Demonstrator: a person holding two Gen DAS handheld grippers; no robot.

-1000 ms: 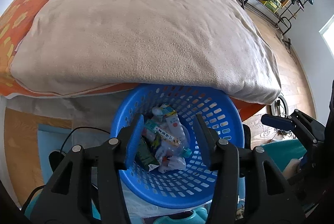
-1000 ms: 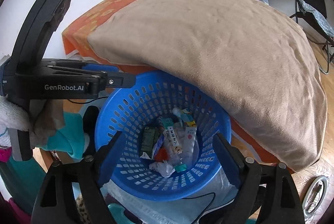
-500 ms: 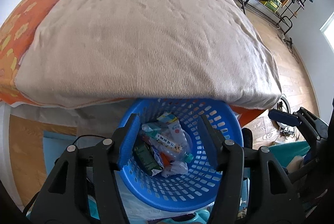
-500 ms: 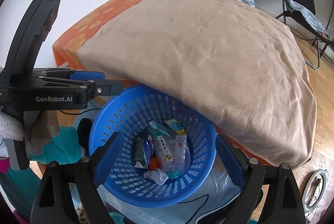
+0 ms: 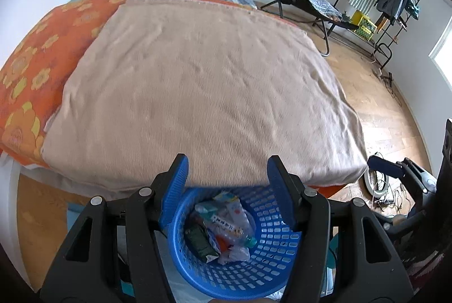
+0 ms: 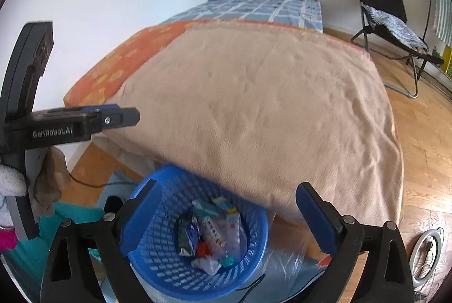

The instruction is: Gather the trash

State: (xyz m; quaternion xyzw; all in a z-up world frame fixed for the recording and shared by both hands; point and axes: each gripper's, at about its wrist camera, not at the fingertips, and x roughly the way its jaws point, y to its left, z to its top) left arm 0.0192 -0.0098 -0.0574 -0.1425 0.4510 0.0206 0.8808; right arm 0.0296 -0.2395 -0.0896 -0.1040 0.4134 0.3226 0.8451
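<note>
both wrist cameras look steeply down, sharing basket (image 5: 254,269) and bed (image 6: 254,105)

In the lower middle of both views, the blue basket (image 5: 271,269) is standing open-topped, though the tan blanket (image 5: 197,93) is overhanging its far rim. At right, bare wood floor (image 6: 423,139) is lying open before the folding chair (image 6: 387,17).
</note>
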